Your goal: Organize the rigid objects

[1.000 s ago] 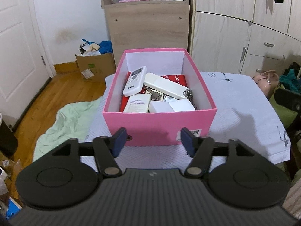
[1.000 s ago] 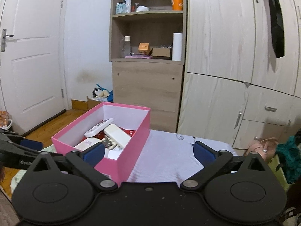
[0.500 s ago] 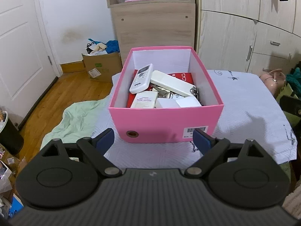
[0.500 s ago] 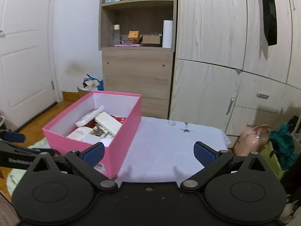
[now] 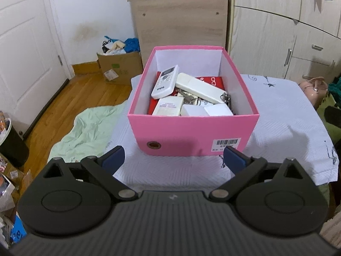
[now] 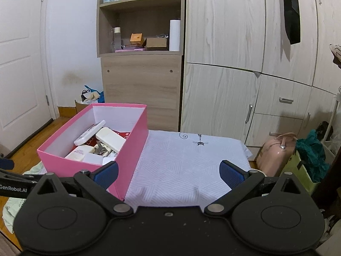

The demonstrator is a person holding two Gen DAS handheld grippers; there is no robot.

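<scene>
A pink box (image 5: 191, 132) stands on a table with a white cloth (image 5: 287, 119). Inside lie a white TCL remote (image 5: 165, 81), a long white case (image 5: 198, 88), a red box (image 5: 211, 81), keys (image 5: 188, 98) and several small white boxes. My left gripper (image 5: 173, 159) is open and empty, in front of the box's near wall and apart from it. The box also shows in the right wrist view (image 6: 132, 143). My right gripper (image 6: 168, 173) is open and empty, over the cloth (image 6: 187, 160) to the right of the box.
A wooden shelf cabinet (image 6: 141, 74) and wardrobe doors (image 6: 245, 64) stand behind the table. A cardboard carton (image 5: 120, 68) and a green sheet (image 5: 85, 128) lie on the floor at the left. A pink bag (image 6: 277, 153) sits at the right.
My left gripper has opened wider and drawn back from the box. My right gripper has stayed open while its view swung right and a little back.
</scene>
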